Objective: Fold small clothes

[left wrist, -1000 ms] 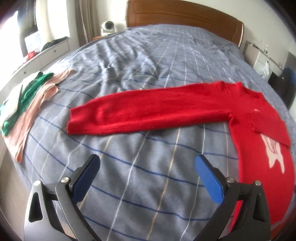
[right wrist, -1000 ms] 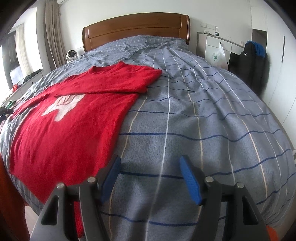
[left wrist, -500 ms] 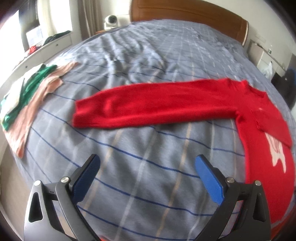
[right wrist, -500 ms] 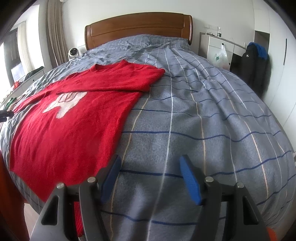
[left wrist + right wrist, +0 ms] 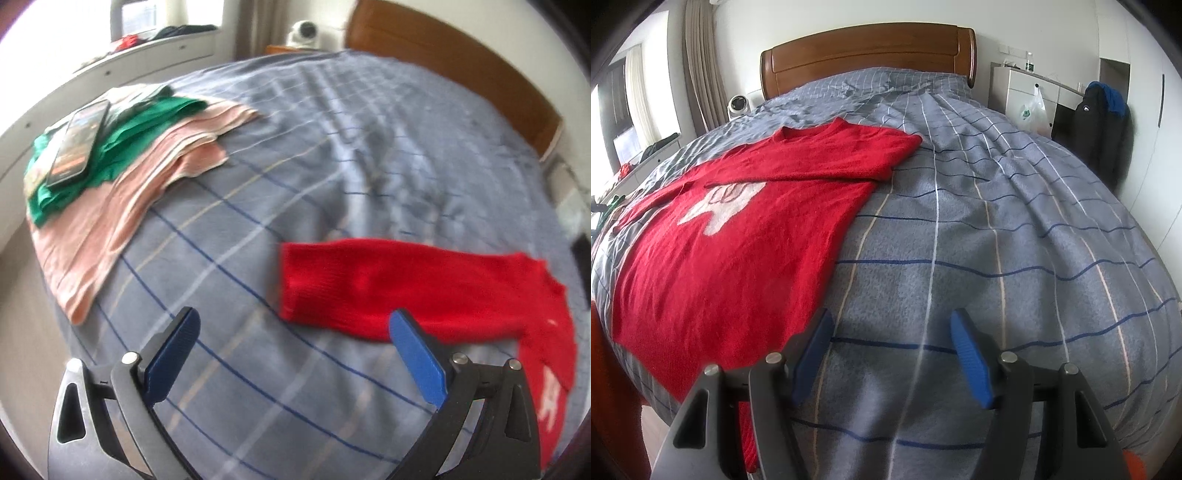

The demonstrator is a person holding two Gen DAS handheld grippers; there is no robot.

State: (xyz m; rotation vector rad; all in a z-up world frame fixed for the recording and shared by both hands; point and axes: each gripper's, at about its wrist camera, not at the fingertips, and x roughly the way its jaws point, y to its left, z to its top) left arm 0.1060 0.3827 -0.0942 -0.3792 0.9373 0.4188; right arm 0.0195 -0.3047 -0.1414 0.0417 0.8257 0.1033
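With both tongs, left [image 5: 293, 354] and right [image 5: 892, 354], held wide and empty, the outstretched sleeve [image 5: 388, 288] just ahead of the left tongs is judged the next thing to be gripped.

You have one red sweater [image 5: 738, 229] spread on one bed [image 5: 997, 240]; one green garment [image 5: 122, 129] and one pink garment [image 5: 122, 192] stacked at its corner; one phone [image 5: 79, 142] on top; two grippers, left [image 5: 293, 356] and right [image 5: 892, 356].

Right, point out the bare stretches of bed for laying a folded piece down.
Widest bare quilt: right of the red sweater, toward the white cabinet. Another patch between the outstretched sleeve and the pink garment. Crowded: the left corner, where green clothes and a phone sit stacked.
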